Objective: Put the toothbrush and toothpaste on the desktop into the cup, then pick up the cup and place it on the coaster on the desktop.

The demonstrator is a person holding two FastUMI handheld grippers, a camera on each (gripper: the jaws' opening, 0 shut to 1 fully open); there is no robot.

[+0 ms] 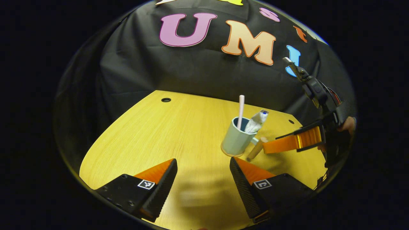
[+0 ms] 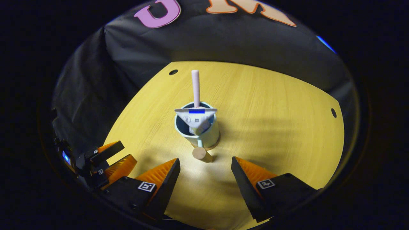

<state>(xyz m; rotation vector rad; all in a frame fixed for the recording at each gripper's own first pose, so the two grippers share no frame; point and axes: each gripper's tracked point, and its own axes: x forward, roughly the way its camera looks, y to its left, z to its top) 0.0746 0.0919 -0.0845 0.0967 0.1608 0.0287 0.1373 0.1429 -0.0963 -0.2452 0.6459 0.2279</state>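
The pale blue ceramic cup (image 2: 204, 135) with a wooden handle (image 2: 200, 153) stands on the yellow wooden desktop (image 2: 271, 121), holding the pink toothbrush (image 2: 195, 86) and white toothpaste tube (image 2: 195, 116), over a brown coaster's edge (image 2: 213, 147). The left gripper (image 1: 203, 174) and right gripper (image 2: 205, 174) both gape empty near it. Tube print is unreadable.

A staged recording booth rather than a lived-in room. A yellow wood-grain desk (image 2: 271, 105) fills the middle of both views, with small round cable holes (image 2: 173, 72) near its far edge. Black cloth (image 1: 179, 73) hangs as the wall across the upper part of each frame, draped and creased, closing off the space behind the desk. On the desk stands a pale cup (image 2: 204, 134) with bathroom things in it, lit from above like a set.
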